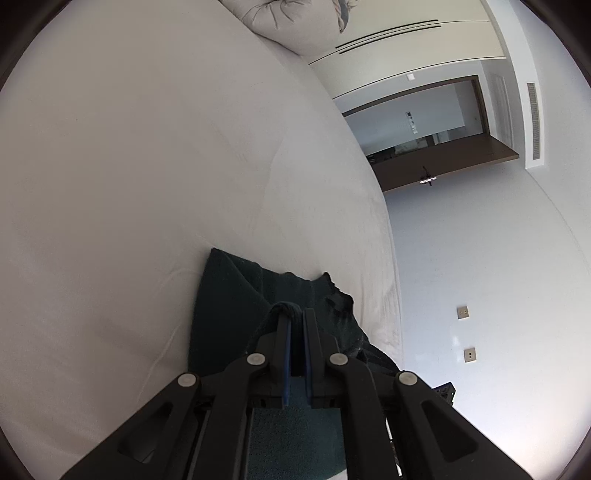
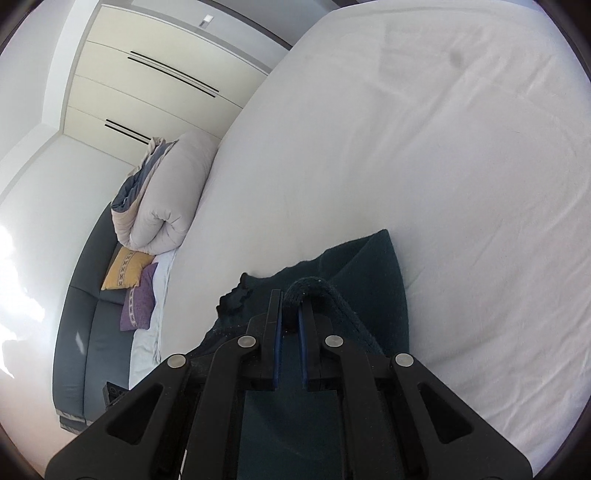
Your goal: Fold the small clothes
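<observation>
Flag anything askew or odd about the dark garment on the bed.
The dark green garment lies bunched on the white bed sheet, one edge crumpled and ragged-looking. Both the left gripper and right gripper pinch rolled edges of it. Nothing looks damaged or spilled.

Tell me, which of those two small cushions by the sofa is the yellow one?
The upper cushion, just under the rolled duvet; the purple cushion lies below it, nearer the camera.

Dark green knit garment (image 1: 229, 306): near part hidden beneath gripper frame. Rolled duvet (image 1: 295, 22): cut by top edge. Doorway interior (image 1: 417, 129): indistinct.
</observation>
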A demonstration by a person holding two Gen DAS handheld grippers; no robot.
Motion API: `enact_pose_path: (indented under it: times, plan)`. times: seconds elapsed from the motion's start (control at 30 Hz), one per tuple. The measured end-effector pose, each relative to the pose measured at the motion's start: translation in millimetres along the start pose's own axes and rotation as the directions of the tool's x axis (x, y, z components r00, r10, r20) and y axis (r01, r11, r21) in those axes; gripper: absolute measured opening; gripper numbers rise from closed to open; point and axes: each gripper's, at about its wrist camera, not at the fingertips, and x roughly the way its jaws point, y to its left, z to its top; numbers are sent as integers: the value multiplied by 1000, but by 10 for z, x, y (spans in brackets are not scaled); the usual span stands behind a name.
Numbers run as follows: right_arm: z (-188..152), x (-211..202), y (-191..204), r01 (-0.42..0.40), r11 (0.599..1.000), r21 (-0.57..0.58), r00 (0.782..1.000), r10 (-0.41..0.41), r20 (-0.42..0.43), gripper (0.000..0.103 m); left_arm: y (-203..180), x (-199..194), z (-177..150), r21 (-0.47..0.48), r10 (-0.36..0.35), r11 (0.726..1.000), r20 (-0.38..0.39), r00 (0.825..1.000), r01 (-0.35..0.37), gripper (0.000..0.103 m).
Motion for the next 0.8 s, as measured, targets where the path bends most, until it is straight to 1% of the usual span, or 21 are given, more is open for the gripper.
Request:
enact_pose_path:
  times: [0.1,0.23,0.3,0.33,0.37,0.4,0.43,0.47,0.5,0.53,0.57,0.6,0.67,0.73,0.8]
  plan:
    - [125,222,-120,31,999,21,1000,-31,3,6,97,203,90,-7,30,1000,-2,1000,-30,5]
    - [265,426,-280,48,996,71,999,-49,9,6,215,385,92,11,79,997,-14,997,-78,6]
    - [304,537,-377,57,992,114,998,-56,-10,7,330,455,90,-12,77,997,-28,997,-78,6]
    - [327,597,-421,56,990,131,998,-54,-23,7,381,462,86,-29,68,997,-27,997,-68,9]
    - [335,630,-448,58,989,135,998,-55,-28,10,423,447,86,-42,60,997,-25,998,-61,17]
    - [335,642,-457,50,990,129,999,-48,-21,15,452,404,81,-53,56,997,-16,998,-57,23]
    - [328,627,-458,36,992,120,999,-36,-5,20,472,341,64,-59,59,997,-6,998,-59,42]
    - [314,601,-459,36,993,114,999,-37,10,38,469,270,64,-57,63,996,9,998,-63,55]
    - [327,573,-454,25,994,110,999,-29,31,62,452,181,61,-50,75,996,36,997,-73,60]
    - [333,546,-446,22,994,111,999,-27,45,72,436,114,50,-46,80,996,54,995,-78,62]
    - [341,493,-426,37,993,110,996,-45,70,77,397,41,29,-37,85,996,68,994,-83,62]
    - [351,453,-390,45,994,96,995,-54,84,77,335,1,-8,-20,88,996,79,993,-87,62]
    - [323,360,-287,53,997,54,995,-57,88,77,151,-66,-111,63,104,992,97,990,-111,62]
    - [212,291,-62,79,996,-51,993,-74,88,77,-74,-14,-282,172,123,975,94,988,-138,62]
    - [62,330,158,87,985,-147,995,-80,53,75,-232,122,-426,257,140,954,74,987,-155,62]
